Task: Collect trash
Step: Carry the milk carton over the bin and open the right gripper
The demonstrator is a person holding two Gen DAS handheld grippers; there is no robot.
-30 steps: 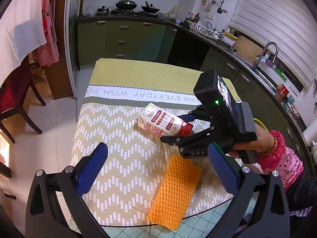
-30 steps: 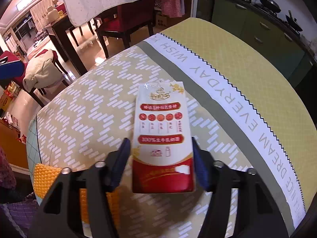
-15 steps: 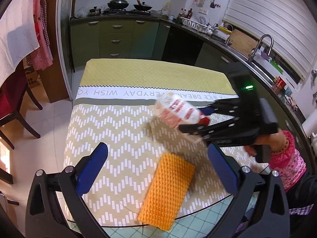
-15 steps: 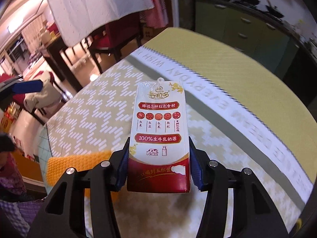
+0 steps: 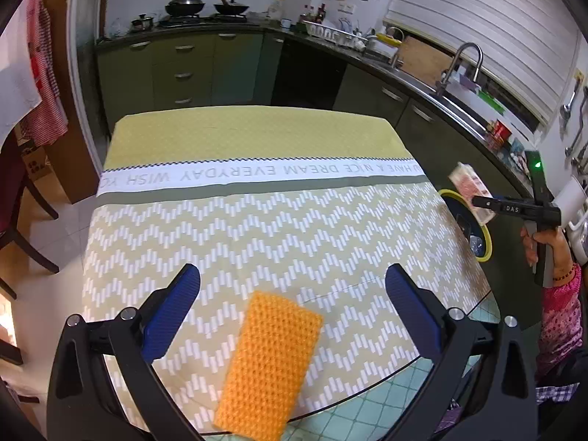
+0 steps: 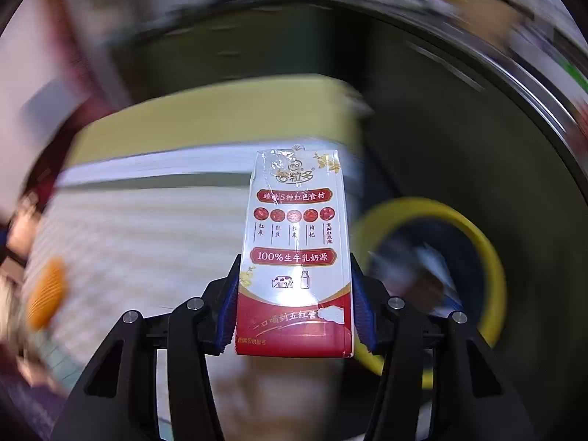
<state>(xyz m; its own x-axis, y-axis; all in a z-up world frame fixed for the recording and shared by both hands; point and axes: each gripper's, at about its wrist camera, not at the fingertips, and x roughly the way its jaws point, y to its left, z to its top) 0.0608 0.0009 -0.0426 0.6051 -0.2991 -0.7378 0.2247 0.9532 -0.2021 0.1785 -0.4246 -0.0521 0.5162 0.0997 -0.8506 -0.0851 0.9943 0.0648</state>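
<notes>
- Cardboard milk carton looks light, thin-walled and easily crushed; it sits pinched at its lower flat sides in the right gripper, just beside the yellow-rimmed bin.
- Left gripper hangs spread, empty.

Your table wears a zigzag cloth; an orange mat lies at its near edge.

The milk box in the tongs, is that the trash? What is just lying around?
For the job:
red-and-white cardboard milk carton, clamped in the right tongs
round yellow-rimmed bin beside the table

Just lying about:
orange knitted cloth
pots on the stove
</notes>
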